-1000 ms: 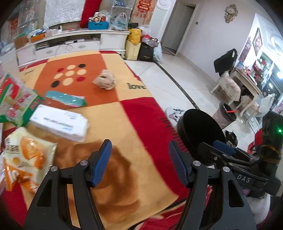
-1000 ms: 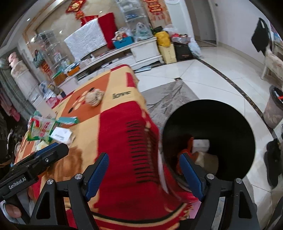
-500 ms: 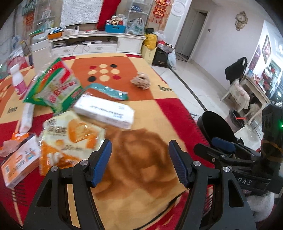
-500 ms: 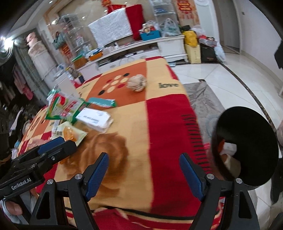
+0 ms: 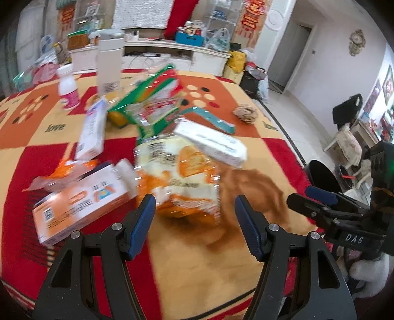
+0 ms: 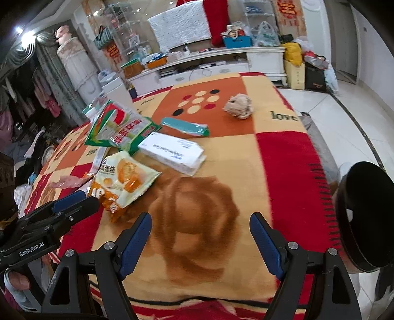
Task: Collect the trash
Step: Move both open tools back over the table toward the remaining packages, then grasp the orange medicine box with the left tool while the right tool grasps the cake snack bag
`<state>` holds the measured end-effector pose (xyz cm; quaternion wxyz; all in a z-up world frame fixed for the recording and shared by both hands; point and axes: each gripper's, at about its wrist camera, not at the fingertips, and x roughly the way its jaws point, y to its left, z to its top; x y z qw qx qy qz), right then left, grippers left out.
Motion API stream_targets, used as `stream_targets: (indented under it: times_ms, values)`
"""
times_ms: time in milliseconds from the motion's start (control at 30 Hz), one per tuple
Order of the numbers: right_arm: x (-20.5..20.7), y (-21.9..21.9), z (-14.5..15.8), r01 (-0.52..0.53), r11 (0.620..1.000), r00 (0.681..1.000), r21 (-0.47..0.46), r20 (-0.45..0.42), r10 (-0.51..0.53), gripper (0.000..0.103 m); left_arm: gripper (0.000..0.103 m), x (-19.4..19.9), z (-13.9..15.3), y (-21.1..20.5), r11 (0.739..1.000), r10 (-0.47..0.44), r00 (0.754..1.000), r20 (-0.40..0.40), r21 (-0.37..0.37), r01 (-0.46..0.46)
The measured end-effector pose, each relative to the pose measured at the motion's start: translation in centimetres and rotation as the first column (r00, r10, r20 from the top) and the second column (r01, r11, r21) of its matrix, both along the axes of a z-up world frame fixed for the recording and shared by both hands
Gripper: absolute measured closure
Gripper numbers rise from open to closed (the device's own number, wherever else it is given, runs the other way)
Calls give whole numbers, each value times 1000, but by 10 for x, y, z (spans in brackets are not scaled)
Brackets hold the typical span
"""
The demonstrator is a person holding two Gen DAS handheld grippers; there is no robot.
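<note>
Both my claws stand open and empty: left claw, right claw. Wrappers and boxes lie on the desk's far left; bin at right edge.

A lived-in home living room, judging by what lies ahead of the tool: long white low media cabinet against the far wall, cluttered with a blue plastic basket and bags; red paper festive hangings above; ornate gold wall clock up to the right; glossy white tiled floor on the right; checked red, orange and cream blanket spread directly beneath
</note>
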<state>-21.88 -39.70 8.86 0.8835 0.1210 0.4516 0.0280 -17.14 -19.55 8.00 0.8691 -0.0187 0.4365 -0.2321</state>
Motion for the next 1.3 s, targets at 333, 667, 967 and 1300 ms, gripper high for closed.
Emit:
stream_targets:
  times_ms: [333, 667, 967, 1300]
  values:
    - [19, 36, -8, -77, 996, 996, 48, -31, 78, 23, 37, -3, -4, 80, 996, 84, 996, -31, -19, -84]
    - [41, 75, -17, -150, 987, 987, 59, -57, 153, 23, 37, 33, -20, 172, 960, 277, 960, -25, 38, -276]
    - [49, 88, -19, -161, 986, 983, 42, -81, 164, 23, 37, 49, -49, 178, 977, 189, 964, -185, -67, -204]
    - [57, 78, -14, -116, 992, 989, 48, -89, 120, 23, 37, 10, -29, 150, 998, 23, 995, -99, -49, -28]
